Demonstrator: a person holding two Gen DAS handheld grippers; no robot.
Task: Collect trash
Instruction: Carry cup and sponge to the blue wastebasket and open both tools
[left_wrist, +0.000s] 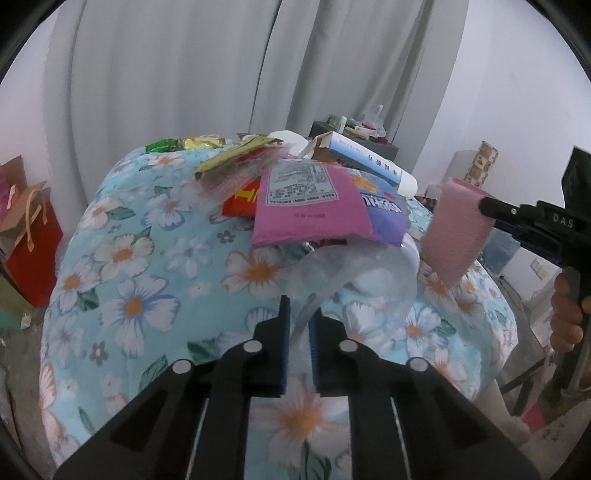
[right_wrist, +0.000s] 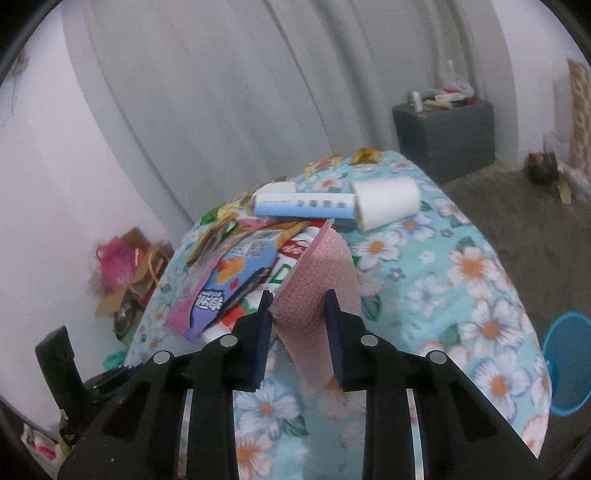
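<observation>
Left gripper (left_wrist: 299, 325) jaws pinched tight on edge of clear plastic bag (left_wrist: 354, 273), bag lifted off floral cloth (left_wrist: 122, 280) covering bench. Right gripper (right_wrist: 297, 314) jaws clamped on pink sponge (right_wrist: 317, 288), held up over cloth. Wrapper pile (left_wrist: 303, 199) sits just behind bag, pink packet on top. White-blue box (right_wrist: 306, 205) and paper cup (right_wrist: 388, 201) further back. Blue bin (right_wrist: 567, 365) on floor at right.

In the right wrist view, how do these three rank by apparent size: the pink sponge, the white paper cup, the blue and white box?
Largest to smallest, as they look:
1. pink sponge, though it is nearest the camera, which inflates it
2. and 3. blue and white box and white paper cup look alike; no ranking.
</observation>
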